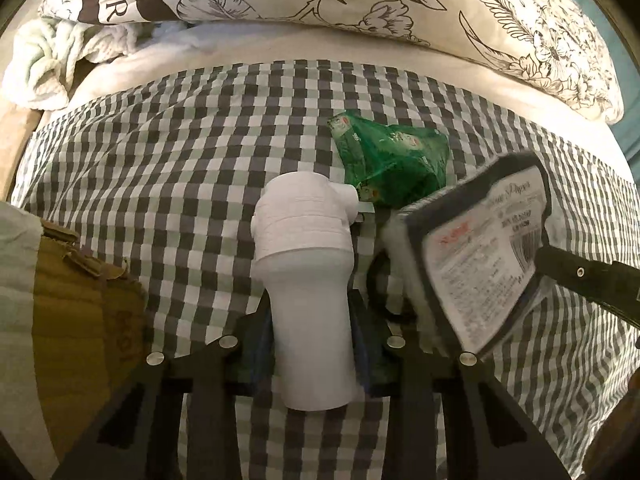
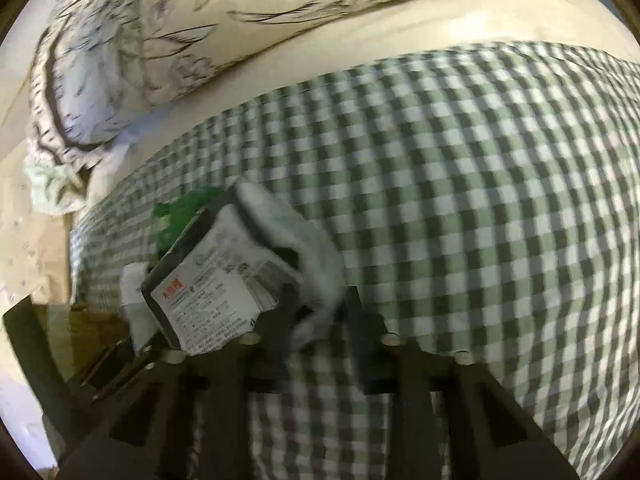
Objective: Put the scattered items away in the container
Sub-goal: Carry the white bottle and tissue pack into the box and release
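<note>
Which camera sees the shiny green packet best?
The left wrist view. There the green packet lies sharp and almost whole on the checked blanket, just beyond the white bottle. In the right wrist view only a blurry green corner peeks from behind the labelled package.

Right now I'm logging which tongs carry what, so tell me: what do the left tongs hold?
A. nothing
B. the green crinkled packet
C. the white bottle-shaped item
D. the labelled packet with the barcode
C: in the left wrist view the left tongs are closed on the white bottle-shaped item, while the green packet lies on the checked cloth and the labelled packet hangs from the right tongs.
</note>
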### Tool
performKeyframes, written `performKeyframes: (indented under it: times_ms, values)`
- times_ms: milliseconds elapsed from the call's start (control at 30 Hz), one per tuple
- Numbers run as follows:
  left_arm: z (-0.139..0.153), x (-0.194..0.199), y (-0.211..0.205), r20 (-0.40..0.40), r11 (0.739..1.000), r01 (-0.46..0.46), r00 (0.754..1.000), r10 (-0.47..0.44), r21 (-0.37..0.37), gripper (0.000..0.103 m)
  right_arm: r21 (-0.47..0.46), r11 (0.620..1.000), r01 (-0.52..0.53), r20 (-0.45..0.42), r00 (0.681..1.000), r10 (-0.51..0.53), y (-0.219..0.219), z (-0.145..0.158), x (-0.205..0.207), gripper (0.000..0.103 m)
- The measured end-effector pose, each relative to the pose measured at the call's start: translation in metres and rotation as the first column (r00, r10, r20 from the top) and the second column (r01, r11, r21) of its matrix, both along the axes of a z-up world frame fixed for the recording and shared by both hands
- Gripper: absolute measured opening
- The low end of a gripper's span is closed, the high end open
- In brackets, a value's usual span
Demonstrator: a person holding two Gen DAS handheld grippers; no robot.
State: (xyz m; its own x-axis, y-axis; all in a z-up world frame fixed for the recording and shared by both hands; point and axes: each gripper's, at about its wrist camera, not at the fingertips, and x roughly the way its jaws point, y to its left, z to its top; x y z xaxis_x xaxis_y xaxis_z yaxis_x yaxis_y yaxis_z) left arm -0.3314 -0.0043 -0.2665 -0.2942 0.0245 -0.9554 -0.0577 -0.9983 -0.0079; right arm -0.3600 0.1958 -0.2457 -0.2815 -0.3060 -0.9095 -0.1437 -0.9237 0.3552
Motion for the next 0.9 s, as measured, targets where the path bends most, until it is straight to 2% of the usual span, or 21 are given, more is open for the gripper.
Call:
performKeyframes:
  times_ms: [333, 467, 900]
  values:
    - [0.023, 0.004, -0.009, 0.007, 1.0, -0.009, 1.0, 0.01, -0.021, 0.032, 0.085, 0.995, -0.044, -0.093, 0.994, 0.052, -0.002, 0.045, 0.018, 0.018]
    - [0.04, 0.013, -0.006, -0.002, 0.999, -0.013, 1.0, 0.013, -0.033, 0.032, 0.116, 0.993, -0.037, -0.132, 0.99, 0.052, 0.007, 0.071, 0.031, 0.018]
    - [0.107, 0.05, 0.023, -0.073, 1.0, 0.021, 0.997, -0.02, 0.013, 0.032, 0.151, 0.988, 0.017, -0.206, 0.978, 0.014, 0.04, 0.14, 0.088, 0.018]
